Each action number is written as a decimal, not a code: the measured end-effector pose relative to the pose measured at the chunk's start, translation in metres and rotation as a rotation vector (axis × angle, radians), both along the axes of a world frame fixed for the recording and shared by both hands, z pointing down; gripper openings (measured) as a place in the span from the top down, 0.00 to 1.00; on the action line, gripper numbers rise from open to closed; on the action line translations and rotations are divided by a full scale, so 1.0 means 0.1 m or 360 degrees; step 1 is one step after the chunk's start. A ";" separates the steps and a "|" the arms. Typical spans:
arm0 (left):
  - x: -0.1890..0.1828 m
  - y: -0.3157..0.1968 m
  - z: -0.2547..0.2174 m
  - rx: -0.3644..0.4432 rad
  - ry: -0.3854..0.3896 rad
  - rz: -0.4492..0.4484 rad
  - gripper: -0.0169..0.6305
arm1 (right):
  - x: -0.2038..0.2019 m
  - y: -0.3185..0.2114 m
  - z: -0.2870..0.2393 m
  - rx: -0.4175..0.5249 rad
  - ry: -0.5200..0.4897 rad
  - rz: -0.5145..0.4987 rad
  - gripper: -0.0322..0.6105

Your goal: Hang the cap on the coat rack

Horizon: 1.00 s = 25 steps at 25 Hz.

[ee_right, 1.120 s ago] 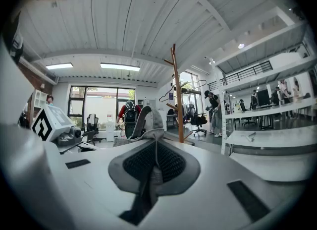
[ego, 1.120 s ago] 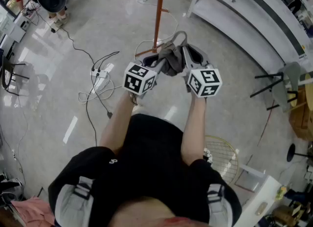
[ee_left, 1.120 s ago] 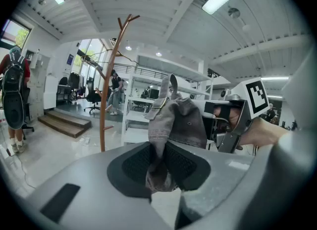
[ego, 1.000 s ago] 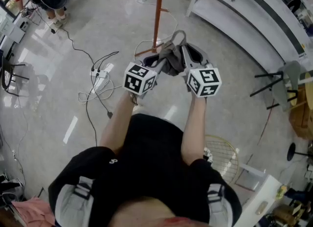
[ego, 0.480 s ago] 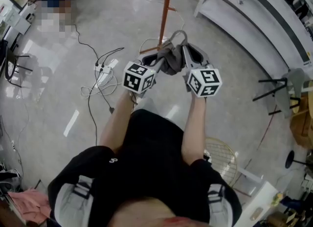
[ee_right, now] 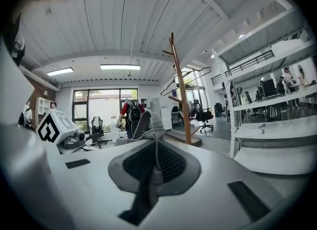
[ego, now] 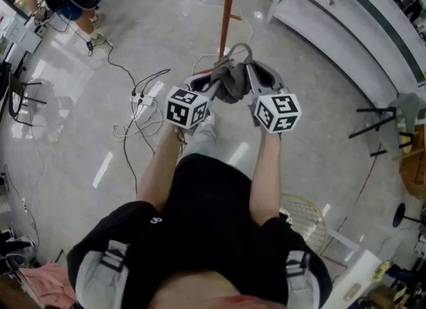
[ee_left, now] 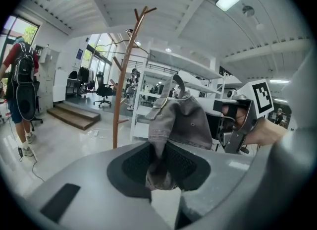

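Premises: an open workshop with a pale glossy floor [ego: 80,134] and white shelving [ego: 346,14] along the upper right of the head view.

Nearest item, my left gripper [ee_left: 161,167]: jaws stand partly apart and are clamped on a bunched fold of the grey cap [ee_left: 183,122]. The fabric fills the gap between the dark ribbed pads, and the crown rises above them at frame centre. My right gripper [ee_right: 153,167]: jaws are nearly together and pinch a thin edge of the same cap, which runs up the middle of the pads. Little of the cap shows beyond them in this view.

In the head view, both grippers sit at frame centre, side by side, held out ahead of my body, with the cap stretched between the jaw tips. Its buckled strap loops upward at the top.

Next out, a white power strip [ego: 141,101] with trailing cables lies on the floor, left of centre.

Beyond that, the coat rack [ego: 228,1] stands at the top centre of the head view, an orange-brown pole with angled pegs. It is apart from the cap and nothing hangs on the pegs in view.

Farthest, a person with a backpack [ee_left: 22,95] stands at the left edge of the left gripper view, near a low wooden platform [ee_left: 74,115].
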<state>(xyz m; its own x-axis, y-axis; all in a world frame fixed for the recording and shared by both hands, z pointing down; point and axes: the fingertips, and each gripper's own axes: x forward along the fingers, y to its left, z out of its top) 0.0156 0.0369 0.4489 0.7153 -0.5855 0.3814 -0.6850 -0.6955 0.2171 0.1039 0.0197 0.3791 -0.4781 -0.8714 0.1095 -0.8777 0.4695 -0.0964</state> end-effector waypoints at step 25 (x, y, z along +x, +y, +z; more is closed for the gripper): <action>0.20 -2.43 1.05 -0.0485 0.0092 0.0085 0.85 | 0.13 -2.50 1.09 -0.0423 -0.0030 -0.0128 0.95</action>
